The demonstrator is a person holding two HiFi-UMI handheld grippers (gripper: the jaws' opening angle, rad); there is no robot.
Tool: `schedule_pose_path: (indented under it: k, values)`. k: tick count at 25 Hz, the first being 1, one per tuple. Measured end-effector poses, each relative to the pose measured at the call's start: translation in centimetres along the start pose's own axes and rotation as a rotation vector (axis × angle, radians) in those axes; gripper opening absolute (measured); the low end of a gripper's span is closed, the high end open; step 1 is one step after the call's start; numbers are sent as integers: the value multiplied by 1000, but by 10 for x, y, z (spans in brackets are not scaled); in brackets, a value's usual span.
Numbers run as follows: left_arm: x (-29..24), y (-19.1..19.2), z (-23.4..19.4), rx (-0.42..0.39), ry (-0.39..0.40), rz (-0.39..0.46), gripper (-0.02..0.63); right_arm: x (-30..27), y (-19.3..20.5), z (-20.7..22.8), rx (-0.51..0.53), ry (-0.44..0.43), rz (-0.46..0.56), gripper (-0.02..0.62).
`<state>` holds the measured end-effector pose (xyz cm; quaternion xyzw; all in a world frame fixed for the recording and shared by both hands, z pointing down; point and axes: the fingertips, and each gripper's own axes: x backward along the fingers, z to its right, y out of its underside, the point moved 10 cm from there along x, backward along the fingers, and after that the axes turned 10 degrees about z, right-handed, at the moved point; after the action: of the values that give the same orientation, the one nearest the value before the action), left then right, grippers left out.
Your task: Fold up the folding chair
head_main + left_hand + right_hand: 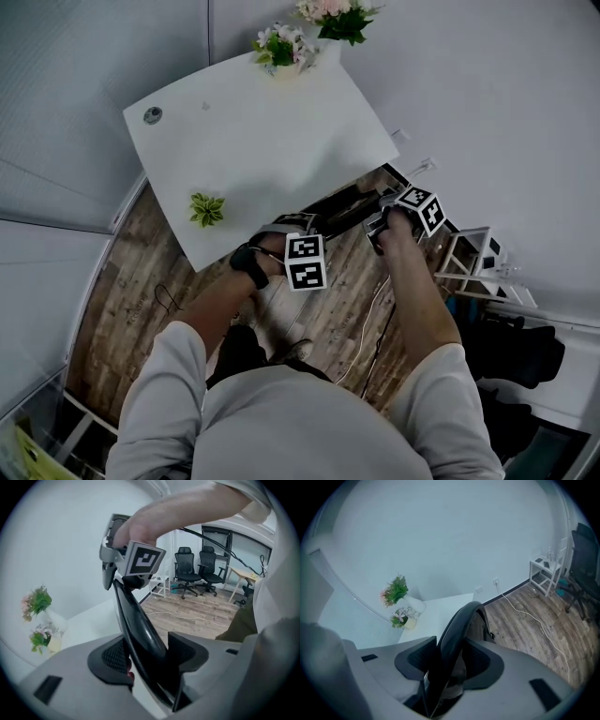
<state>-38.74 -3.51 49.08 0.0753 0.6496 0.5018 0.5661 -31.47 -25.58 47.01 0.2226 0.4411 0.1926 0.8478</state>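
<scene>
Black folding chair frame [136,620] pinched between left gripper [150,658] pads, right gripper [450,663] clamped on its curved top rail, white table [262,141] just beyond.

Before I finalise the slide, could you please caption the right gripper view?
Right gripper jaws clasp the black chair frame; white table beyond.

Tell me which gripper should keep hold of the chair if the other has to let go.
Left, probably. The left gripper has the chair frame snug between both pads, partway along it. The right gripper sits at the frame's curved far end, where the chair would likely swing.
</scene>
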Motion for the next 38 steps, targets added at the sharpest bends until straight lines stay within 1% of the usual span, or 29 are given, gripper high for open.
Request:
schedule_pose_path:
  k: [3, 7, 9, 10, 13, 15, 17, 19, 21, 24, 26, 28, 30, 31, 32, 35, 38]
  values:
    - [6, 8, -9, 37, -46, -4, 252, -4, 1, -5, -3, -86, 17, 206]
    - [9, 15, -16, 62, -91, -23, 252, -7, 0, -10, 16, -195, 46, 210]
    - [10, 16, -18, 69, -110, -38, 253, -7, -1, -9, 5, -231, 45, 206]
    - [10, 16, -20, 70, -124, -46, 259, -6, -2, -9, 5, -247, 47, 214]
    - [10, 19, -22, 73, -176, -64, 270, -1, -7, -6, 17, -287, 68, 213]
    - [10, 22, -22, 80, -211, -72, 289, 7, -10, 1, 13, -307, 79, 212]
    - [15, 24, -22, 88, -243, -77, 291, 19, -12, 11, 17, -328, 86, 207]
    - [25, 24, -21, 97, -286, -81, 295, 36, -15, 21, 55, -354, 103, 207]
    - [39, 23, -18, 114, -345, -68, 298, 60, -18, 34, 135, -381, 139, 192]
    - [67, 14, -9, 163, -465, 11, 298, 106, -21, 54, 310, -421, 233, 161]
    - [85, -1, 1, 205, -543, 93, 294, 143, -21, 69, 434, -431, 307, 152]
    - [100, -22, 14, 253, -592, 194, 263, 184, -20, 85, 547, -431, 393, 138]
    - [108, -49, 30, 301, -605, 308, 198, 226, -19, 103, 639, -423, 489, 113]
    - [110, -63, 39, 316, -606, 358, 159, 247, -18, 114, 677, -416, 534, 91]
    - [111, -78, 49, 320, -604, 397, 136, 267, -17, 124, 708, -406, 575, 68]
    - [106, -116, 79, 296, -594, 461, 96, 321, -13, 157, 757, -370, 669, 19]
    - [97, -141, 107, 282, -575, 484, 25, 361, -7, 186, 765, -345, 710, 15]
